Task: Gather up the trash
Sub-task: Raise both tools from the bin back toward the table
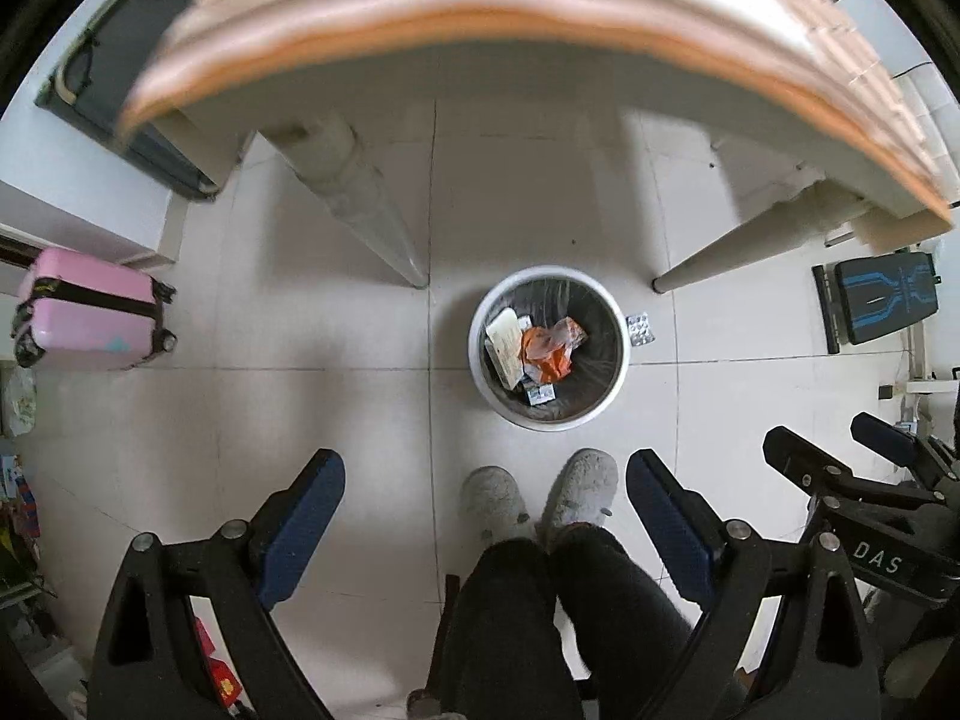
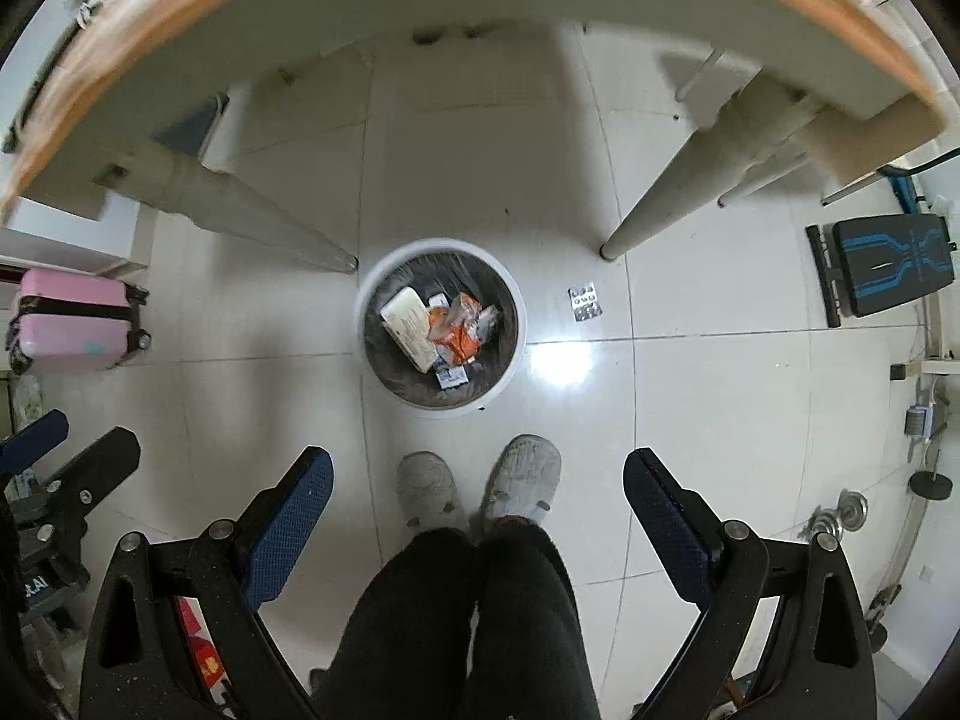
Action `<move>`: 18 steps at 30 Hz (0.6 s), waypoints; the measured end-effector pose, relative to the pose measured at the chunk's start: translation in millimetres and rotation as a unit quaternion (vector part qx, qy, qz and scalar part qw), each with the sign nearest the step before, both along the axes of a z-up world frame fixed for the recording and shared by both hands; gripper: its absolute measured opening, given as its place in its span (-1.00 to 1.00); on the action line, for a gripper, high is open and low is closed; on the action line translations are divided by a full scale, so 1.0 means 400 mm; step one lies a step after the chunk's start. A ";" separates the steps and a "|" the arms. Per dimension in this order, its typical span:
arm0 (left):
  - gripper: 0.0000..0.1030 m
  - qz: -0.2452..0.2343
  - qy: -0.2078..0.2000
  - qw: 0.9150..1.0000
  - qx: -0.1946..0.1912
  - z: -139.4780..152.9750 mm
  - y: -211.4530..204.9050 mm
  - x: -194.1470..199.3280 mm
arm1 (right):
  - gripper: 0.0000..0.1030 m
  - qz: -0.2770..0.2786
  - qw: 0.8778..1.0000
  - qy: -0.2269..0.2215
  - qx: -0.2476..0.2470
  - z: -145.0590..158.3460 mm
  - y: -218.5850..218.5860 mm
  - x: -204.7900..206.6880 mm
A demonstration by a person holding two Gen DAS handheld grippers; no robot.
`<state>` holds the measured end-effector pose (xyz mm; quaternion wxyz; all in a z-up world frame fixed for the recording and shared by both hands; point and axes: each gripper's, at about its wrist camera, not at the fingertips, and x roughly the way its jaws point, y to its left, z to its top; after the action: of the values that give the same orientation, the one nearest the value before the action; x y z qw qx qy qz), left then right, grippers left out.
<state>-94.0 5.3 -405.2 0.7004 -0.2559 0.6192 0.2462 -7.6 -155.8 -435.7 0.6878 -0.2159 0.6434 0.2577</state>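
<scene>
A round white trash bin (image 1: pixel 618 372) with a dark liner stands on the tiled floor below me; it also shows in the right wrist view (image 2: pixel 521 324). Inside lie a white box (image 1: pixel 504 348), orange wrappers (image 1: pixel 549 351) and small cartons. A silver pill blister pack (image 1: pixel 641 330) lies on the floor just right of the bin, also in the right wrist view (image 2: pixel 585 302). My left gripper (image 1: pixel 485 468) is open and empty, high above the floor. My right gripper (image 2: pixel 477 468) is open and empty beside it.
A table edge (image 1: pixel 480 30) and its legs (image 1: pixel 366 210) stand above and behind the bin. A pink suitcase (image 1: pixel 90 309) is at the left. A black and blue bench (image 1: pixel 882 306) is at the right. The person's slippered feet (image 1: pixel 540 498) stand near the bin.
</scene>
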 end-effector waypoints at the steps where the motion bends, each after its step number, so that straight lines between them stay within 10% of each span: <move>1: 0.86 0.001 -0.006 1.000 0.001 0.038 0.002 -0.006 | 0.91 -0.001 1.000 -0.001 0.003 0.029 0.001 -0.006; 10: 0.86 0.027 -0.033 0.997 0.061 0.247 0.074 0.050 | 0.91 -0.030 0.997 0.021 0.072 0.302 0.028 0.044; 18: 0.86 0.100 -0.042 0.989 0.097 0.343 0.271 0.307 | 0.92 -0.054 0.993 -0.003 0.107 0.507 0.175 0.424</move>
<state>28.6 113.6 -267.9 0.7192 -0.2576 0.5335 0.3630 161.9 -85.6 -232.8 0.7218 -0.1069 0.6207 0.2868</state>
